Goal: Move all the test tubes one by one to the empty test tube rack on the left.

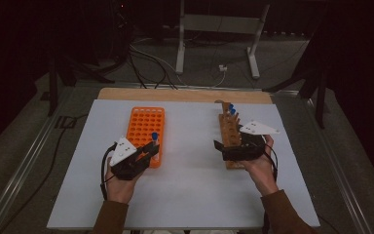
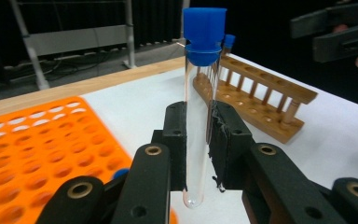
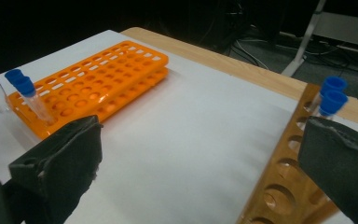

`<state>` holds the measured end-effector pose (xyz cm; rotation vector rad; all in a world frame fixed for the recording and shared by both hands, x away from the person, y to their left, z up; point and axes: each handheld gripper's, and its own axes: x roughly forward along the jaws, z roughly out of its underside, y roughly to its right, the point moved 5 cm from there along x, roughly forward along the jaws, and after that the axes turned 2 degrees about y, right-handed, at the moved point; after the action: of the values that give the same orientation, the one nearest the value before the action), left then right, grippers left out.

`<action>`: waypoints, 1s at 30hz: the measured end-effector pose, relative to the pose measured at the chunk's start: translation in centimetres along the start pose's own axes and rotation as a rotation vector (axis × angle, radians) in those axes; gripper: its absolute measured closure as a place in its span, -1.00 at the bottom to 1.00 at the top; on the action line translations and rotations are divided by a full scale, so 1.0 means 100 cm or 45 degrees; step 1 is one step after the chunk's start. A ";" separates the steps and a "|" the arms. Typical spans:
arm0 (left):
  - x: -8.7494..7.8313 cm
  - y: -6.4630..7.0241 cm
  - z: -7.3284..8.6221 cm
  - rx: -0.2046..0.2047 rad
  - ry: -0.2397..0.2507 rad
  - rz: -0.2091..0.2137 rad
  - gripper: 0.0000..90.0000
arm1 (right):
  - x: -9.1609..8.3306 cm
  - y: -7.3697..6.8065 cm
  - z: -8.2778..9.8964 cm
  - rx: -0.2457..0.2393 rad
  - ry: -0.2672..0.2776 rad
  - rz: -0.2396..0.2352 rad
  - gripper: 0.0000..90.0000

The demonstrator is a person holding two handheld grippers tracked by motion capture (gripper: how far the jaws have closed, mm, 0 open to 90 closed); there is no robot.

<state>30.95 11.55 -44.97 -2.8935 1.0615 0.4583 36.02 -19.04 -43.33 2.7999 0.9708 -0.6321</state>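
Clamped between the pads of the left gripper (image 2: 198,149) is a clear test tube (image 2: 196,116) with a blue cap, held upright by its middle so that the cap stands well above the jaws and the rounded bottom hangs just below them. In the high view this left gripper (image 1: 152,148) sits over the near right corner of the orange rack (image 1: 145,127), which lies on the white table (image 1: 190,190). From the right gripper view, one blue-capped tube (image 3: 28,95) already stands tilted in a hole at the near end of the orange rack (image 3: 98,86). Over on the right, the right gripper (image 1: 222,146) is released, its jaws spread wide with nothing between them, beside the wooden rack (image 1: 230,134). Two blue-capped tubes (image 3: 331,95) stand at the far end of that wooden rack (image 3: 284,186), just beyond the gripper's right jaw.
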 end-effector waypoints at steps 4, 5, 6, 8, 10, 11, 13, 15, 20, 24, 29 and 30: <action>-0.008 -0.009 0.002 -0.023 0.012 -0.018 0.74 | -0.005 0.006 0.003 0.018 0.012 0.013 -1.00; -0.010 -0.011 0.002 -0.026 0.012 -0.024 0.74 | -0.006 0.007 0.004 0.025 0.016 0.015 -1.00; -0.011 -0.013 0.002 -0.030 0.014 -0.026 0.74 | -0.007 0.008 0.005 0.031 0.019 0.015 -1.00; -0.014 -0.016 0.003 -0.036 0.016 -0.038 0.74 | -0.009 0.011 0.007 0.042 0.021 0.019 -1.00; -0.016 -0.019 0.004 -0.041 0.015 -0.044 0.74 | -0.010 0.013 0.009 0.056 0.028 0.022 -1.00; -0.017 -0.021 0.005 -0.044 0.015 -0.048 0.74 | -0.011 0.014 0.010 0.061 0.028 0.024 -1.00; -0.018 -0.023 0.006 -0.046 0.016 -0.062 0.74 | -0.012 0.015 0.012 0.068 0.030 0.024 -1.00; -0.019 -0.026 0.008 -0.049 0.014 -0.082 0.74 | -0.014 0.017 0.013 0.073 0.035 0.028 -1.00; -0.017 -0.033 0.015 -0.041 -0.001 -0.139 0.74 | -0.014 0.019 0.017 0.093 0.042 0.026 -1.00; -0.014 -0.039 0.021 -0.049 -0.006 -0.174 0.74 | -0.014 0.017 0.016 0.083 0.044 0.032 -1.00; -0.007 -0.043 0.030 -0.057 -0.024 -0.197 0.74 | -0.013 0.015 0.016 0.075 0.046 0.028 -1.00; -0.006 -0.044 0.031 -0.056 -0.029 -0.200 0.74 | -0.013 0.014 0.016 0.077 0.045 0.027 -1.00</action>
<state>32.50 15.64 -48.15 -2.9721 0.8233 0.5114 35.43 -21.28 -44.27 2.8795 0.9427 -0.6212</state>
